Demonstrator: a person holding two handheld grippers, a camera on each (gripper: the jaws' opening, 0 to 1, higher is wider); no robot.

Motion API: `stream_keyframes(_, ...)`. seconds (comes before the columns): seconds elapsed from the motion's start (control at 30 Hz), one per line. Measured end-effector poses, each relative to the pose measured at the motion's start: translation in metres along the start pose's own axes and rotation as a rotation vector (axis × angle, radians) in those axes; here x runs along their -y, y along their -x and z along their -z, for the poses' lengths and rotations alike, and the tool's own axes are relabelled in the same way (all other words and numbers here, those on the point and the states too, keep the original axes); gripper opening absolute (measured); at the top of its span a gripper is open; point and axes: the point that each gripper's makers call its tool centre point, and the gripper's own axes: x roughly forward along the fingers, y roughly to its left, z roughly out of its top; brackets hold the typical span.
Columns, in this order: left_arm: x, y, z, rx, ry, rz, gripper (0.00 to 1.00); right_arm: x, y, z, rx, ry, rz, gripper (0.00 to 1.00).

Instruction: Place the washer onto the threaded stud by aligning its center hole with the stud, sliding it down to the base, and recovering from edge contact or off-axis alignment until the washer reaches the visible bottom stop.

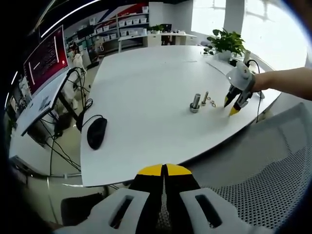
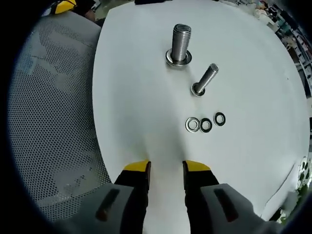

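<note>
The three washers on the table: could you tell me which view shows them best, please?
The right gripper view: the three washers lie close ahead of the open right gripper, their center holes plainly visible. In the left gripper view they are tiny specks beside the smaller stud.

washers (image 1: 211, 102) too small to count, person's arm (image 1: 287, 82) cut off at edge

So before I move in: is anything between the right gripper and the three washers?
No. In the right gripper view, only bare white table lies between the open right gripper and the washers; both studs stand beyond them.
</note>
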Motion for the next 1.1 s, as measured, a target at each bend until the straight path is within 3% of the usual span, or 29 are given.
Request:
stream_keyframes(0.3, 0.0, 0.0, 0.0, -0.003, -0.001, 0.001, 0.0, 0.008, -0.001, -0.015, 0.046, -0.04, 0.0, 0.3)
stream_keyframes(1.1, -0.001, 0.0, -0.001, 0.005, 0.004, -0.005, 0.0, 0.024, -0.005, -0.035, 0.07, -0.052, 0.013, 0.26)
